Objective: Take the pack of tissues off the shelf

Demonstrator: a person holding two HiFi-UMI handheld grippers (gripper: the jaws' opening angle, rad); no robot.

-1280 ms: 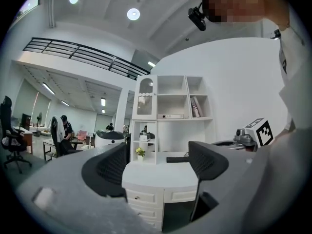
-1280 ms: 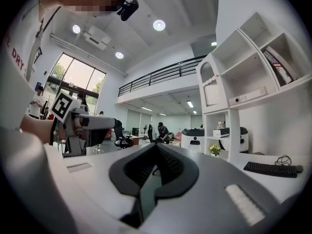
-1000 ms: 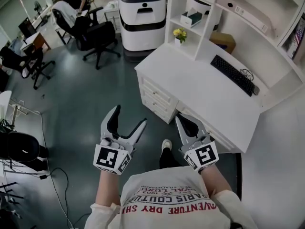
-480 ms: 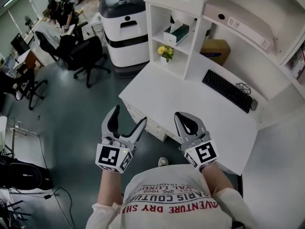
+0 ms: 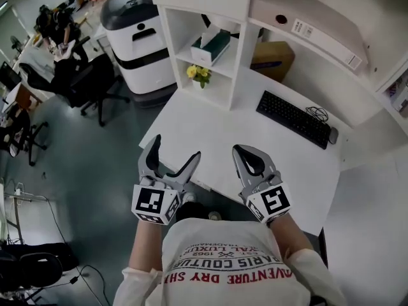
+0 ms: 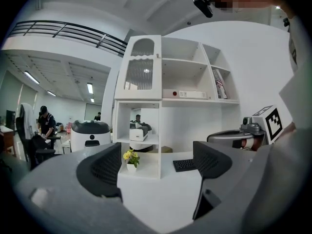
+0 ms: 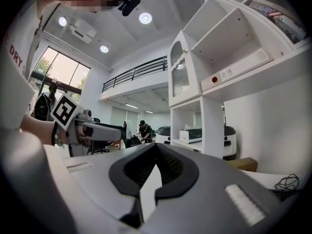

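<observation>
The pack of tissues (image 5: 211,46) is a white and dark green box. It lies on the middle shelf of the white hutch (image 5: 237,56), above a small pot of yellow flowers (image 5: 199,74). It also shows as the tissue box (image 6: 138,131) in the left gripper view and as the tissue box (image 7: 191,134) in the right gripper view. My left gripper (image 5: 173,155) hovers over the desk's near edge, far short of the shelf. Its jaws are opening with nothing between them. My right gripper (image 5: 245,157) is beside it over the desk, jaws shut and empty.
A black keyboard (image 5: 293,118) and a mouse (image 5: 333,134) lie on the white desk (image 5: 210,129). A cardboard box (image 5: 273,56) sits under the hutch. A white machine (image 5: 137,30) stands left of the hutch, with office chairs (image 5: 83,81) and seated people beyond.
The desk and hutch have come closer and now lie under both grippers. The left jaws have spread a little wider. The right jaws stay shut.
</observation>
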